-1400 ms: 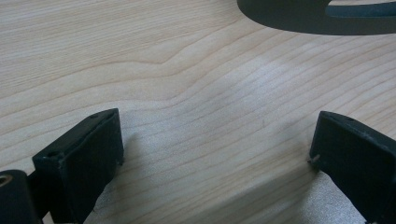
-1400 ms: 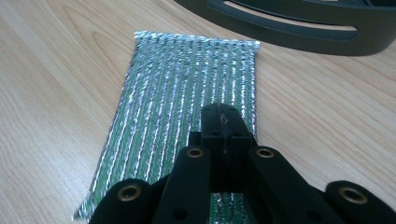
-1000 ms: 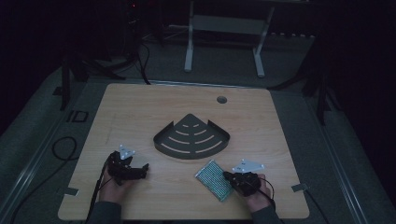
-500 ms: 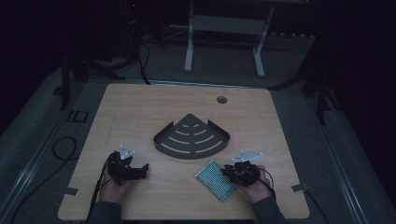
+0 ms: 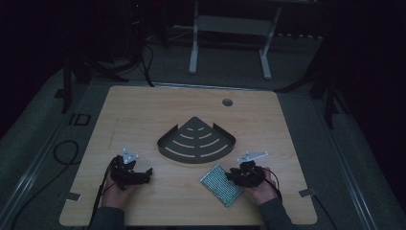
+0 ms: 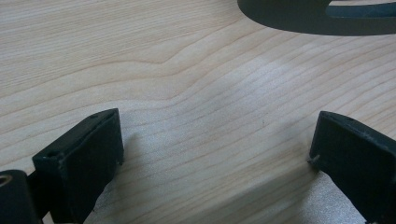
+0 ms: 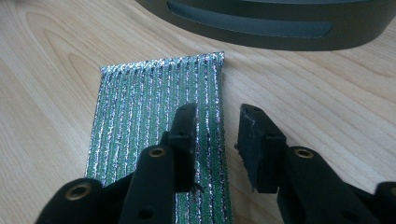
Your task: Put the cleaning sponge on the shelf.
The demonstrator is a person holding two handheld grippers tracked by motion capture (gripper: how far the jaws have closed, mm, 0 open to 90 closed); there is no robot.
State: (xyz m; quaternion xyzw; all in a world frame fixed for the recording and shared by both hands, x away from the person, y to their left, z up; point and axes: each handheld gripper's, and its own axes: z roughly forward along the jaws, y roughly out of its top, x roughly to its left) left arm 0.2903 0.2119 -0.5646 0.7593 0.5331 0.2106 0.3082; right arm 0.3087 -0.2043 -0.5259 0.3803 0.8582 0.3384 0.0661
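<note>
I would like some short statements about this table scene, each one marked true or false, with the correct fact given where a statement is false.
1. The left hand-held gripper has its jaws wide apart over bare wood. True.
2. The green and silver striped pad lies inside the dark fan-shaped tray. False: it lies flat on the table, in front of the tray.
3. One jaw of the right hand-held gripper is over the pad's edge. True.
4. The tray holds several small things. False: nothing shows in it but its own curved slots.
5. The right hand-held gripper is shut tight on the pad. False: a gap shows between its jaws.
</note>
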